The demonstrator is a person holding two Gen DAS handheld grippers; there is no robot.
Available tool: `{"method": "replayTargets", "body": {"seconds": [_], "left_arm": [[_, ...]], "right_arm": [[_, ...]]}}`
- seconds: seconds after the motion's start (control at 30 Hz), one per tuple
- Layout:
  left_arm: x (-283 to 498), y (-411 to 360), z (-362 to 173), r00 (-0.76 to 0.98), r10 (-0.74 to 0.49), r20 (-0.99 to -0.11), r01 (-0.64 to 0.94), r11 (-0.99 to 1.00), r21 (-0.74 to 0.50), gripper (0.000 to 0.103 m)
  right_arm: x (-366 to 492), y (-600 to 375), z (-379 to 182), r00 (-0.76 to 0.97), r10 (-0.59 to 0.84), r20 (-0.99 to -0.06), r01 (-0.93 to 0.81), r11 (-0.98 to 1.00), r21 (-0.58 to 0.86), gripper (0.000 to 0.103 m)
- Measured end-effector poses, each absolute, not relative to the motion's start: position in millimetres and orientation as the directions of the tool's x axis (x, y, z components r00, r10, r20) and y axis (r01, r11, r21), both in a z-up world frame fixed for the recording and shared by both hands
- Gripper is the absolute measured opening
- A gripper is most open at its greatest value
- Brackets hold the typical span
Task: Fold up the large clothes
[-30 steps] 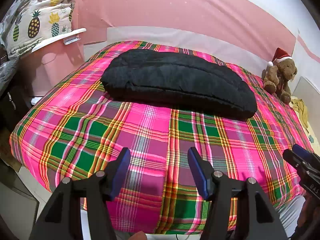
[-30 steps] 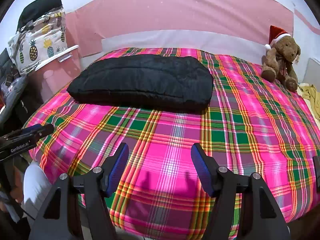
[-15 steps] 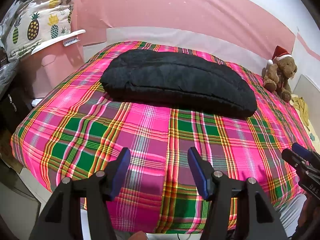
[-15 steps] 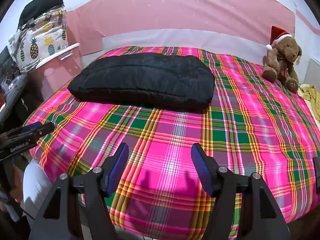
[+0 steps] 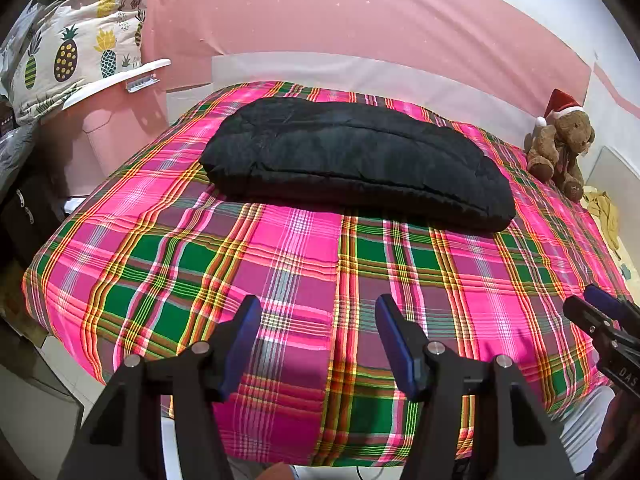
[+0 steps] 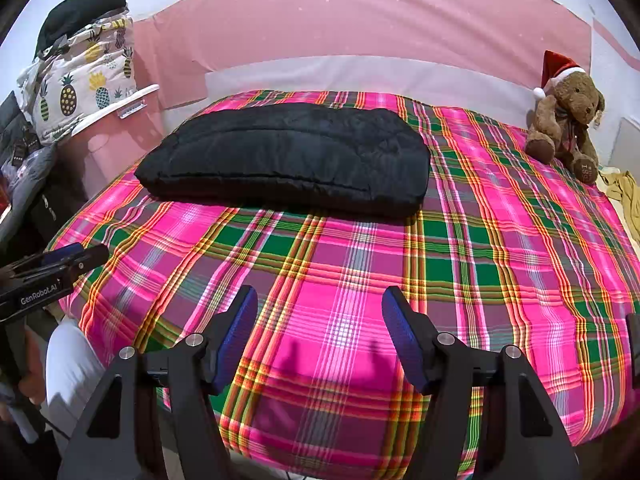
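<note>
Lying folded on the plaid bedspread, the black padded garment looks puffy

Black claw, blue pads, silver screws.

Pink bedroom, brightly lit
Plaid bed mid-frame; pink wall above; pineapple-print cushion upper left.

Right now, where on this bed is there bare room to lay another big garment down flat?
The widest free patch is the plaid bedspread between the folded black garment and the near edge. A narrower strip runs between the garment and the teddy bear. The far left side is taken by the garment itself.
</note>
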State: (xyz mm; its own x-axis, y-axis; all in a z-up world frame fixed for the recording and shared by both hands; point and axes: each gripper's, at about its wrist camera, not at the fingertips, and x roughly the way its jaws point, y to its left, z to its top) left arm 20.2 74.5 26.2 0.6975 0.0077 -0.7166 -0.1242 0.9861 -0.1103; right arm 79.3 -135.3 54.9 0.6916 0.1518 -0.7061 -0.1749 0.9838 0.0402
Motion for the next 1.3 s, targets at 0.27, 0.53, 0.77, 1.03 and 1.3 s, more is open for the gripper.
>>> {"method": "replayTargets", "body": {"seconds": [0.27,0.53,0.77,1.03,1.3], "left_arm": [[20.7,75.0,25.9,0.697,0.009,-0.717,-0.124,0.986,-0.108,0.061],[21.5,74.0,24.2,0.695,0.01,-0.719,-0.119,0.988,-0.102,0.061],[21.9,73.3,23.4,0.695,0.017,-0.719,-0.121,0.988,-0.093,0.061],[21.2,73.3,23.6,0.695,0.024,-0.719,-0.122,0.989,-0.085,0.061],[21.2,74.0,23.1,0.694,0.022,-0.72,-0.121,0.989,-0.087,0.061]], "right_arm": [[79.9,-136.9,54.2,0.688,0.155,-0.709,-0.18,0.983,0.041,0.065],[79.7,-137.3,54.2,0.688,0.156,-0.709,-0.181,0.983,0.04,0.065],[79.6,-136.5,54.1,0.687,0.156,-0.709,-0.18,0.983,0.041,0.065],[79.4,-135.9,53.9,0.687,0.155,-0.71,-0.18,0.983,0.04,0.065],[79.3,-134.9,53.9,0.687,0.153,-0.71,-0.179,0.983,0.039,0.065]]}}
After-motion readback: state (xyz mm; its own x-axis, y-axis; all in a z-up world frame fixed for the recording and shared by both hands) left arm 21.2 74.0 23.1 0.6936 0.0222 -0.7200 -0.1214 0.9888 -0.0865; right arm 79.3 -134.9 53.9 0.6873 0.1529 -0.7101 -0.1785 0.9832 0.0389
